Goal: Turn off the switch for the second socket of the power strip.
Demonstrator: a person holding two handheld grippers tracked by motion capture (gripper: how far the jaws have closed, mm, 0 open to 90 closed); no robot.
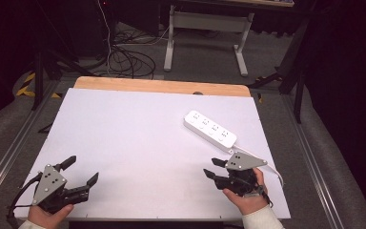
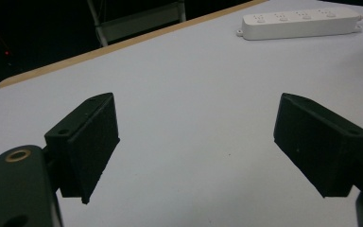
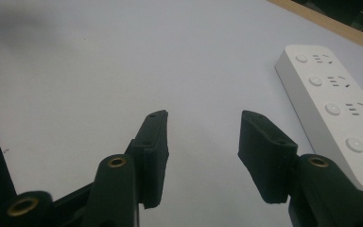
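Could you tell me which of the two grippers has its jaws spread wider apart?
The left gripper, at the table's near left corner. Its jaws stand far apart, while the right gripper, near the white power strip, has a clearly narrower gap, though also open.

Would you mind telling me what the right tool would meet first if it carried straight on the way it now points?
Probably nothing but the white table surface. The right tool is open and aims past the power strip, which lies off to one side of its line, though depth is hard to judge.
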